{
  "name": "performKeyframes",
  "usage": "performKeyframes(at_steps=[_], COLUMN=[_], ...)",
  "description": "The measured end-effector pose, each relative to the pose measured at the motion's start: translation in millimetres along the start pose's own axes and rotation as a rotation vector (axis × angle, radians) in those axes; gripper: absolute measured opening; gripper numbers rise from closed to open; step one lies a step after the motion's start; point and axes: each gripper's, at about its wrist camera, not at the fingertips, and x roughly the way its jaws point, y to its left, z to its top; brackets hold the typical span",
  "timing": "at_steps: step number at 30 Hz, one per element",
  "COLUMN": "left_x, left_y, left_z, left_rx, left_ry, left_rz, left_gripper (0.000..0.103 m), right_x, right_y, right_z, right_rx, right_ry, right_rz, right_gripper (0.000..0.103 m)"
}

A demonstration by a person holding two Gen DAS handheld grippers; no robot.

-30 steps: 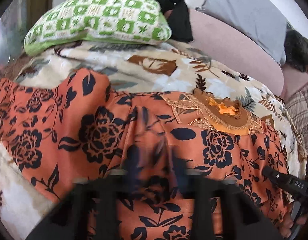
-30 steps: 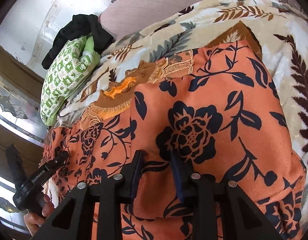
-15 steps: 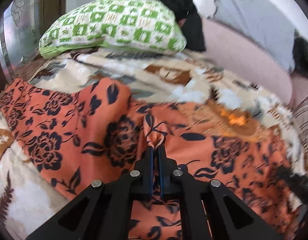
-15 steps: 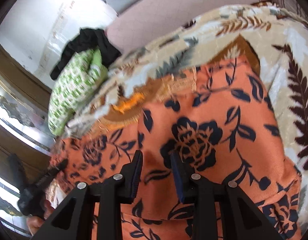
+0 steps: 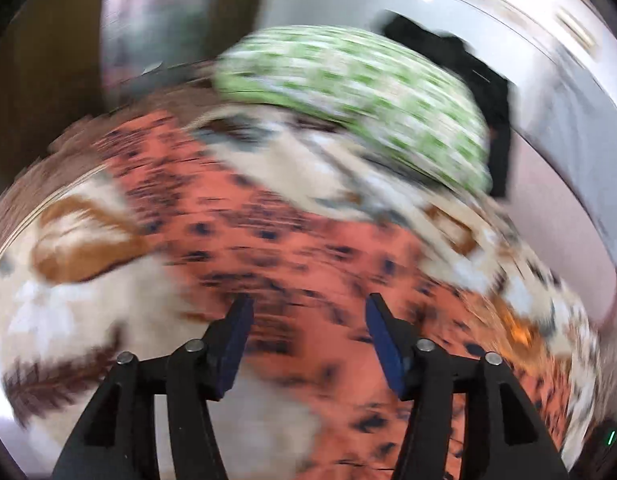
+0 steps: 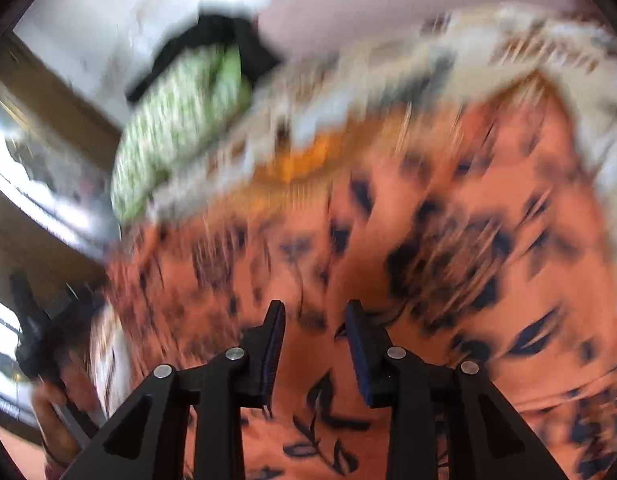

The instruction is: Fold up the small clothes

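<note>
Both views heavily motion-blurred; fine detail unreadable.

Left gripper [image 5: 308, 316]: jaws having just been opening, now standing well apart, blue pads facing each other across a wide gap. Nothing clamped between the pads; orange floral garment [image 5: 292, 248] showing below and beyond the gap, not pinched. Hovering over the garment's near edge, where orange cloth is meeting the cream leaf-print blanket [image 5: 60, 320].

Right gripper [image 6: 314, 310]: jaws having just been opening slightly, now standing partly apart with a moderate gap. Orange cloth [image 6: 448, 240] lying under and between the fingers; no fold gripped by the pads as far as visible. Contact of the fingertips with the fabric: cannot tell because of blur.

Garment location: lying spread across the blanket [image 6: 448, 60] on a bed, filling the lower and middle part of both views, dark flower print facing up. Embroidered golden patch [image 6: 304, 160] showing at the far edge of the cloth.

Surroundings: green-and-white patterned pillow [image 5: 356, 96] resting at the far side of the blanket, a black cloth [image 5: 480, 92] lying just behind it. Same pillow [image 6: 176, 128] appearing at upper left in the right wrist view. Person's hand [image 6: 52, 408] holding the other gripper's handle at the lower left edge of that view.
</note>
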Motion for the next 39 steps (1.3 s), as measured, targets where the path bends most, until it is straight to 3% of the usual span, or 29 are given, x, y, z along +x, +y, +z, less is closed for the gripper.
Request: performKeyframes(at_steps=[2,3,5,8,10,12,15,18,21,28,31,34,36,39], left_x=[-4,-3,2,11,23,43,69,83,99,122,124,110,86,47], left_y=[43,66,104,148,166,178,183,181,183,194,190,167,132,59], left_z=[11,20,36,66,84,94,100,104,107,121,126,132,139,139], left_rx=[-0.113,-0.171,-0.242,-0.297,-0.318,-0.368,-0.420,-0.432,-0.457,-0.526,-0.500,-0.408,-0.282,-0.054], left_ry=[-0.008,0.007,0.050,0.067,0.066,0.114,0.143,0.116,0.119,0.057,0.061,0.007,-0.060,-0.098], left_rz=[0.020,0.032,0.029,0.062,0.019,0.007,-0.083,-0.112,-0.116,-0.105,-0.036,-0.005,-0.039,-0.083], left_gripper=[0.073,0.073,0.073,0.073,0.073,0.073,0.072,0.057,0.046,0.042,0.007,0.006,0.005,0.005], right_x=[-2,-3,-7,-8,-7,-7,-8,-10,-11,-12,-14,-19,-23,-34], right_y=[6,7,5,5,9,11,10,7,2,-2,-4,-8,-10,-17], right_z=[-2,0,1,-1,-2,-2,1,3,6,9,10,10,11,15], right_rx=[-0.029,-0.030,0.004,0.030,0.002,-0.004,0.006,0.011,0.029,0.042,0.044,0.066,0.078,0.109], right_ry=[-0.039,-0.027,-0.034,-0.069,-0.084,-0.096,-0.126,-0.146,-0.151,-0.163,-0.176,-0.200,-0.221,-0.257], right_rz=[-0.012,0.011,0.109,0.137,0.123,0.123,0.124,0.115,0.112,0.109,0.099,0.092,0.087,0.076], right_gripper=[0.040,0.060,0.078,0.078,0.078,0.078,0.078,0.078,0.078,0.078,0.078,0.077,0.077,0.077])
